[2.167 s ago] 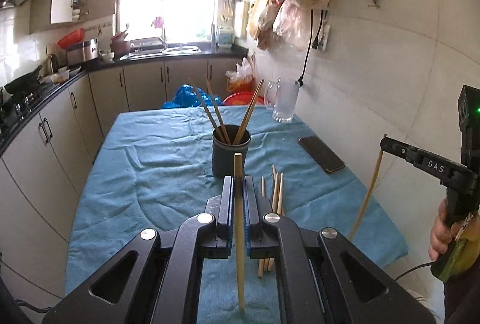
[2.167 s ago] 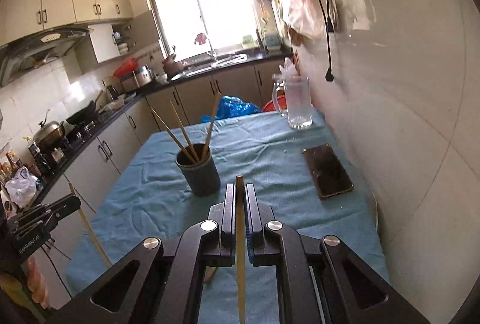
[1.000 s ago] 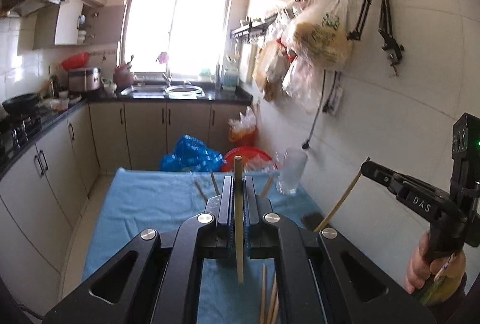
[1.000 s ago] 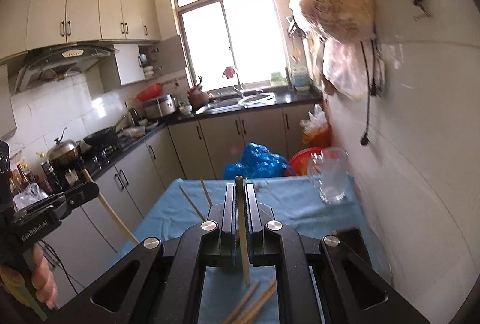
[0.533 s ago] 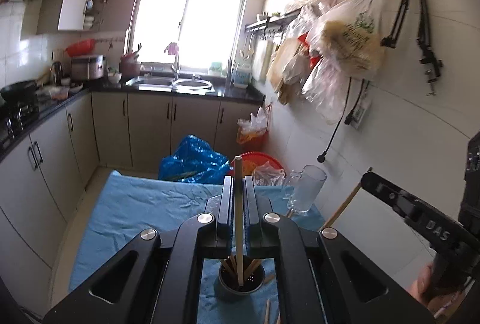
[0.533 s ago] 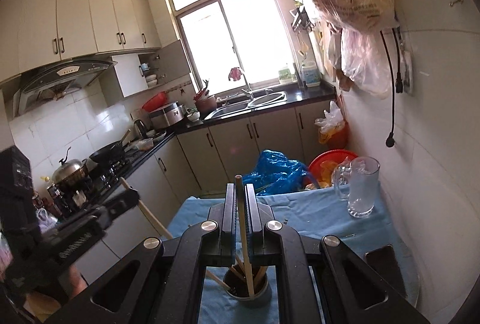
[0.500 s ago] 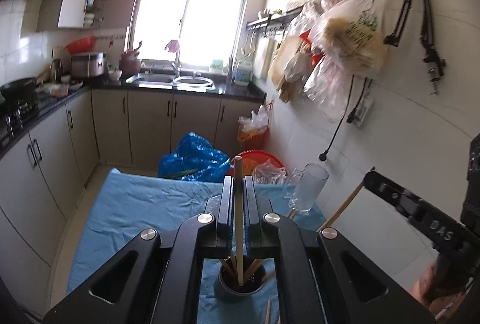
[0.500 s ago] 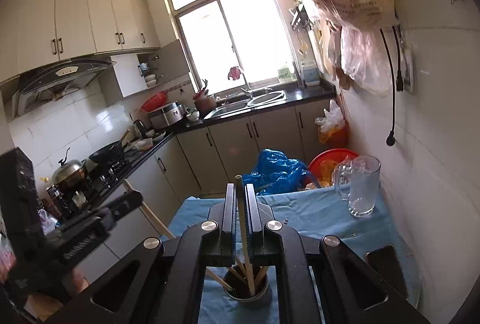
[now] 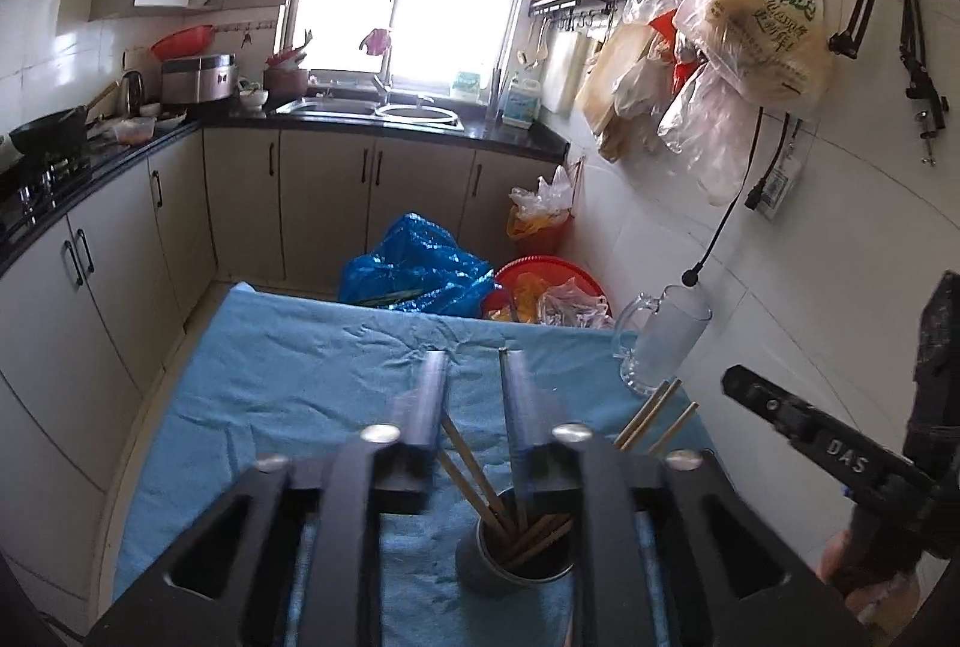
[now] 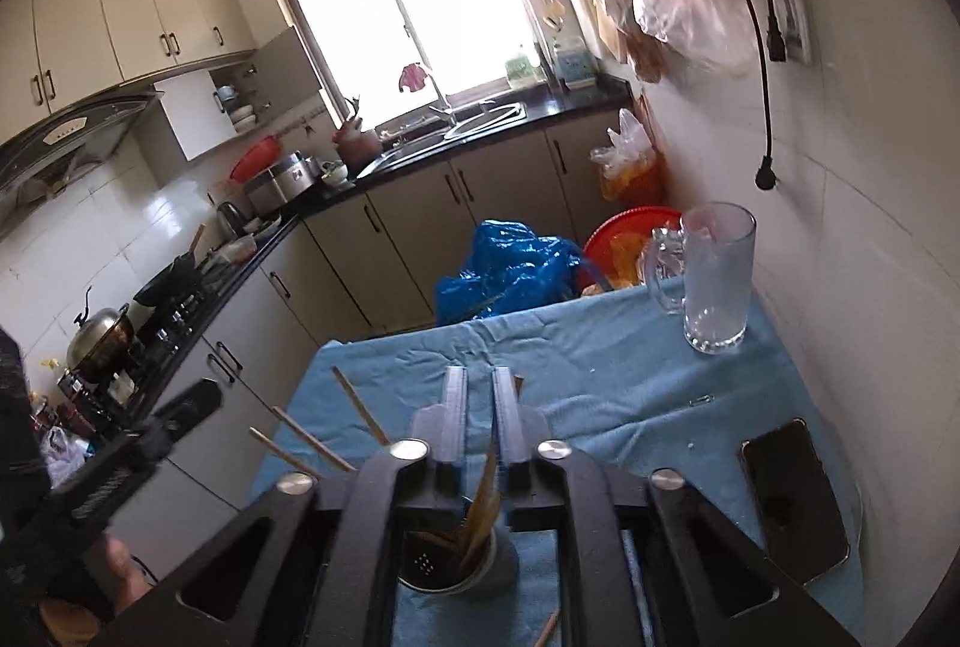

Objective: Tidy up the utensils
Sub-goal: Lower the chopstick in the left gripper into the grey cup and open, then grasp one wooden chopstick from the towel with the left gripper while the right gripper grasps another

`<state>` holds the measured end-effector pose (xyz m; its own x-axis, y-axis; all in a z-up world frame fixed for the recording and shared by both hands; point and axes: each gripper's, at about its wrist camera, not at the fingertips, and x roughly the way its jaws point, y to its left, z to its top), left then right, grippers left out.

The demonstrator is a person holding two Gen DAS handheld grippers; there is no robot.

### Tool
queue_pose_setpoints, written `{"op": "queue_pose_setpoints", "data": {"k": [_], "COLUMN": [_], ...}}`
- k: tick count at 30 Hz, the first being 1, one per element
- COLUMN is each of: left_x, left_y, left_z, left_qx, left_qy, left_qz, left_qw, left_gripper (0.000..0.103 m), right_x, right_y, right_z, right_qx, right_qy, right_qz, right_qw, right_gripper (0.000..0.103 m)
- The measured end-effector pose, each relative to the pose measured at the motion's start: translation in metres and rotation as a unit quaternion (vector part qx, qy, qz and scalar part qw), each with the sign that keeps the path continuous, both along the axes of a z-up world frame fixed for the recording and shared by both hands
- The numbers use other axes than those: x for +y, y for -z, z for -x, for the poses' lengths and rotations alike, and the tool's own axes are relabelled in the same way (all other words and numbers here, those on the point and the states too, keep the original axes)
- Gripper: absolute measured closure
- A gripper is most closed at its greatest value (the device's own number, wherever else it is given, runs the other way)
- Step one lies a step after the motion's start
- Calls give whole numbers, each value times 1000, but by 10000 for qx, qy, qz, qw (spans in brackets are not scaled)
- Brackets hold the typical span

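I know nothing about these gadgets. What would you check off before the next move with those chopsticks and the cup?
1. Left hand-held gripper released: ok; its jaws have just been opening, nothing pinched between them.
2. Right hand-held gripper released: ok; its jaws have just been opening, and a blurred chopstick stands loose between them, heading into the cup.
3. Cup upright on the blue cloth: ok.
4. All chopsticks collected: not ok; a loose chopstick lies on the cloth beside the cup.
5. Glass mug and phone clear of the cup: ok.
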<state>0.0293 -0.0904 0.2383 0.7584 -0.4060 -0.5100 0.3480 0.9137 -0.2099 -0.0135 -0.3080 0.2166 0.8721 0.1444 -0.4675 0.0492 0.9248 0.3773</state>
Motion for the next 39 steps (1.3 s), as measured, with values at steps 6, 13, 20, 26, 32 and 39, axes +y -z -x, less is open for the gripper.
{"op": "queue_pose_setpoints", "data": {"k": [6, 13, 20, 26, 32, 39], "left_x": [18, 45, 61, 42, -11, -67], "left_y": [-13, -7, 43, 116, 178, 211], "left_z": [33, 84, 124, 145, 143, 122], "left_qx": [-249, -273, 145, 1051, 1743, 1925], "left_qy": [44, 19, 71, 509, 1084, 1502], "left_qz": [-2, -66, -311, -547, -1031, -1388], "left_qw": [9997, 9996, 9994, 9917, 9733, 9598], "left_gripper": [69, 65, 63, 64, 64, 74], "right_x": [-7, -13, -26, -31, -19, -8], "right_y": [-8, -4, 34, 102, 166, 197], "right_z": [21, 65, 119, 150, 165, 161], "right_qx": [-132, 114, 765, 1761, 2105, 1952], "right_qy": [32, -6, 69, -305, -830, -975], "right_qz": [-32, 296, 877, 889, 370, -145], "right_qw": [9999, 9995, 9932, 9799, 9734, 9758], "right_gripper": [61, 45, 35, 35, 39, 44]}}
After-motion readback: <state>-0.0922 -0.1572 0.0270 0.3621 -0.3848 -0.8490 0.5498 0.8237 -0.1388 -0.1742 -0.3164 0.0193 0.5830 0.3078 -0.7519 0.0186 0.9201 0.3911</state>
